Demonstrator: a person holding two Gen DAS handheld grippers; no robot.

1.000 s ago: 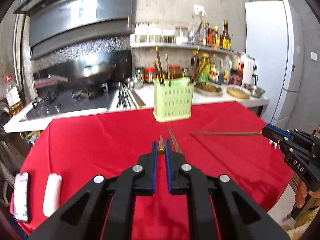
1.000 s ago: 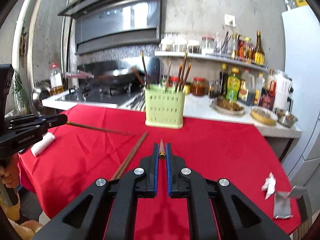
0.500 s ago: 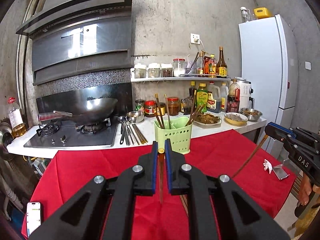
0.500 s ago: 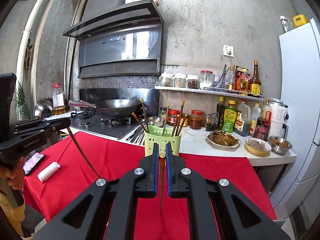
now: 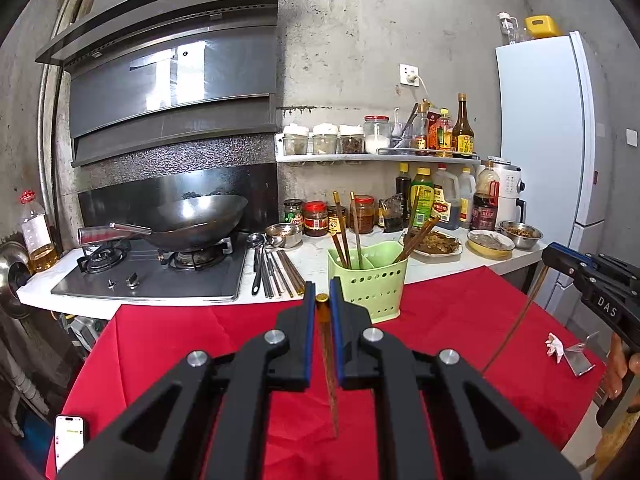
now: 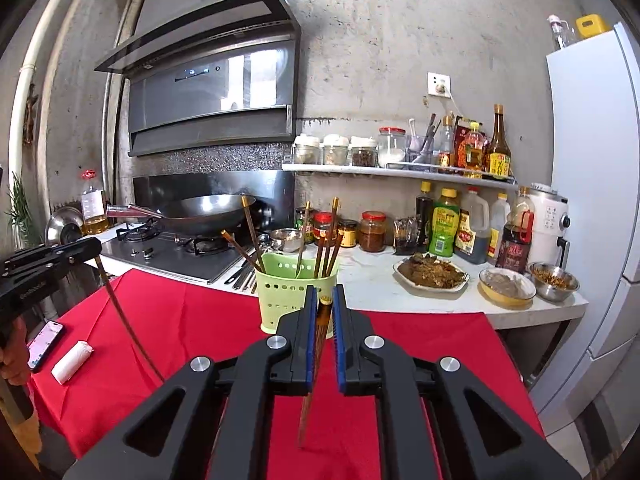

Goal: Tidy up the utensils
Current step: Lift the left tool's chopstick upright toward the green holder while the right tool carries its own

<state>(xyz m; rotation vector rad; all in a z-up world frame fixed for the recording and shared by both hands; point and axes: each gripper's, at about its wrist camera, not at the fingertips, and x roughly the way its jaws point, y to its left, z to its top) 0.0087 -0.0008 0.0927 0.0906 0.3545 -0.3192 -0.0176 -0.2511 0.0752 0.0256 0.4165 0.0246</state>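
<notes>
Left wrist: left gripper (image 5: pixel 322 308) jaws clamp a chopstick (image 5: pixel 329 364) beside green holder (image 5: pixel 370 280).

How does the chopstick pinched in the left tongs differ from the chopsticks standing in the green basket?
The chopstick in the left tongs hangs in the air with its gold cap up and its thin tip down over the red cloth; the chopsticks in the green basket rest inside it and lean outward. The held one is alone; those in the basket stand in clusters. All are dark brown with gold caps.
</notes>
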